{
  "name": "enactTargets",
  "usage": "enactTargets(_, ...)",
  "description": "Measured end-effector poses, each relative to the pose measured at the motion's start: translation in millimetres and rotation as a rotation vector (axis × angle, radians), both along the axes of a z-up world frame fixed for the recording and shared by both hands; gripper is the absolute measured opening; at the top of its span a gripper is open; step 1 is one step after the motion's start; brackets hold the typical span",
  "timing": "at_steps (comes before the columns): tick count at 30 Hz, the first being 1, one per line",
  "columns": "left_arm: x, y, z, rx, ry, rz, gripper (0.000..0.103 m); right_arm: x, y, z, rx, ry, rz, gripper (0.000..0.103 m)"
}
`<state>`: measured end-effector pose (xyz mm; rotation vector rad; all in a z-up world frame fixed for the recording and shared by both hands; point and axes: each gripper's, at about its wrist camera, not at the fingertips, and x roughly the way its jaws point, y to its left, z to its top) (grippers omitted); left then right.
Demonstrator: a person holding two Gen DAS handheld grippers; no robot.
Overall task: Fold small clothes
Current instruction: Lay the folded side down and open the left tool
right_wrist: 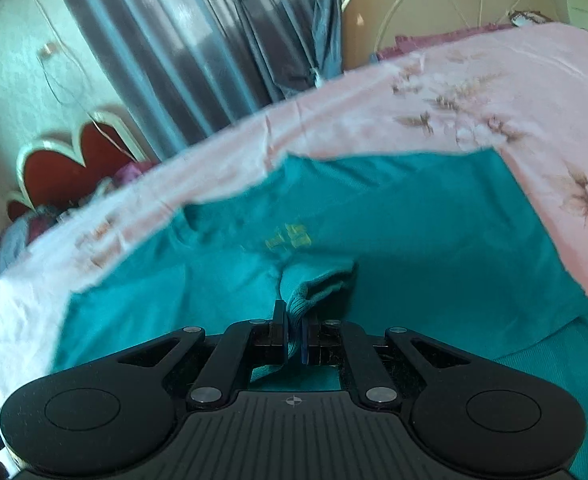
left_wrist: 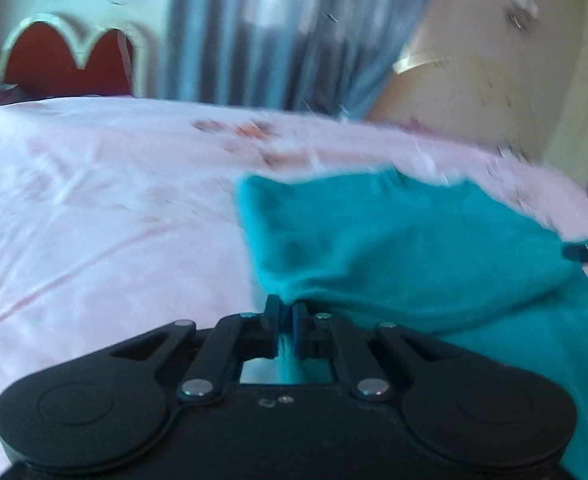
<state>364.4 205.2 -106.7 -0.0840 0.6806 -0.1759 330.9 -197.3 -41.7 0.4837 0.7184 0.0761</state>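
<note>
tools: 2 | left tool (left_wrist: pixel 285 312) and right tool (right_wrist: pixel 293 320) each clamp one teal garment (right_wrist: pixel 394 232)

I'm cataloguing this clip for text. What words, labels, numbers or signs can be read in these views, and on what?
Yellow print on the teal garment: too blurred to read.
Small cross-in-circle mark on the right gripper's body: a symbol, no letters.
Nothing else bears text.

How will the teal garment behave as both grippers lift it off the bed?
Likely floppy: the teal garment bunches into folds at the right gripper and sags from the left gripper. Probably light. It may drag across the pink sheet.
</note>
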Motion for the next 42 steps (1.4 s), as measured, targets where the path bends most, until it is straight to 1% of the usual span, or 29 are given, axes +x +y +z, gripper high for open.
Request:
enactTargets(2,-2,6,-4,0.001,0.033,-0.010,0.008,-3,3,1,-0.020,0.001,0.006,0.005)
enactTargets(3,-3,7,-7,0.018,0.053,0.000,0.020,-1,3,-5,-0.025,0.027,0.011,0.005)
enactTargets(4,-7,10,-10,0.025,0.059,0.028,0.042,1,3,-11,-0.027,0.051,0.005,0.005)
enactTargets(6,-16,18,-10,0.019,0.054,0.073,0.065,3,0,-21,-0.005,0.084,-0.005,0.005)
enactTargets(8,-23,24,-4,-0.006,0.038,0.093,0.064,4,-1,-27,0.004,0.104,-0.008,0.005)
enactTargets(11,-23,22,9,-0.074,0.012,0.051,0.059,4,0,-29,-0.001,0.099,0.010,0.005)
enactTargets(14,-7,11,7,-0.084,0.043,0.027,0.056,7,0,-36,-0.007,0.114,0.009,0.005)
enactTargets(15,2,9,1,-0.087,0.077,0.033,0.054,9,0,-39,-0.008,0.115,0.008,0.005)
enactTargets(16,10,9,-7,-0.102,0.123,0.045,0.042,10,-1,-41,-0.017,0.122,0.009,0.005)
enactTargets(17,15,13,-12,-0.147,0.156,0.059,0.037,11,-1,-41,-0.032,0.124,0.012,0.005)
enactTargets(18,17,20,-13,-0.213,0.155,0.066,0.018,9,-1,-37,-0.044,0.104,0.017,0.005)
enactTargets(19,19,25,-12,-0.257,0.150,0.056,0.009,6,0,-29,-0.061,0.065,0.022,0.005)
enactTargets(22,20,15,-14,-0.137,0.159,0.038,0.009,-13,5,-11,-0.100,-0.073,0.050,0.005)
enactTargets(23,18,13,-16,-0.117,0.156,0.029,0.009,-13,6,-19,-0.131,-0.046,0.050,0.005)
enactTargets(24,18,11,-16,-0.105,0.153,0.023,0.010,-7,5,-34,-0.150,0.045,0.043,0.005)
enactTargets(25,19,11,-15,-0.098,0.161,0.017,0.013,-2,2,-47,-0.127,0.110,0.043,0.005)
enactTargets(26,21,12,-14,-0.101,0.174,0.004,0.013,-3,-3,-51,-0.092,0.113,0.035,0.005)
enactTargets(27,23,16,-11,-0.103,0.189,-0.003,0.025,-4,-6,-47,-0.070,0.105,0.025,0.005)
enactTargets(28,23,19,-4,-0.085,0.182,0.009,0.048,-5,-10,-41,-0.062,0.095,0.009,0.007)
enactTargets(29,21,21,2,-0.058,0.146,0.020,0.064,-6,-13,-32,-0.076,0.071,-0.020,0.039)
enactTargets(30,19,23,9,-0.035,0.091,0.025,0.083,-7,-16,-24,-0.094,0.034,-0.050,0.064)
enactTargets(31,21,25,14,-0.027,0.048,0.016,0.075,-5,-20,-19,-0.088,-0.005,-0.059,0.082)
enactTargets(32,28,26,17,-0.040,0.038,-0.005,0.068,4,-25,-18,-0.052,0.006,-0.057,0.079)
enactTargets(33,39,27,18,-0.066,0.048,-0.025,0.053,14,-29,-19,-0.014,0.021,-0.060,0.073)
enactTargets(34,49,25,19,-0.084,0.053,-0.040,0.043,24,-31,-21,0.010,0.032,-0.055,0.052)
enactTargets(35,60,22,20,-0.091,0.047,-0.060,0.042,33,-31,-23,0.012,0.046,-0.058,0.037)
enactTargets(37,81,10,19,-0.074,0.028,-0.097,0.041,50,-34,-32,0.020,0.083,-0.071,0.035)
enactTargets(39,99,0,15,-0.068,0.038,-0.137,0.041,60,-33,-39,0.026,0.124,-0.070,0.035)
enactTargets(42,125,-7,4,-0.050,0.066,-0.155,0.041,64,-27,-45,-0.018,0.149,-0.049,0.039)
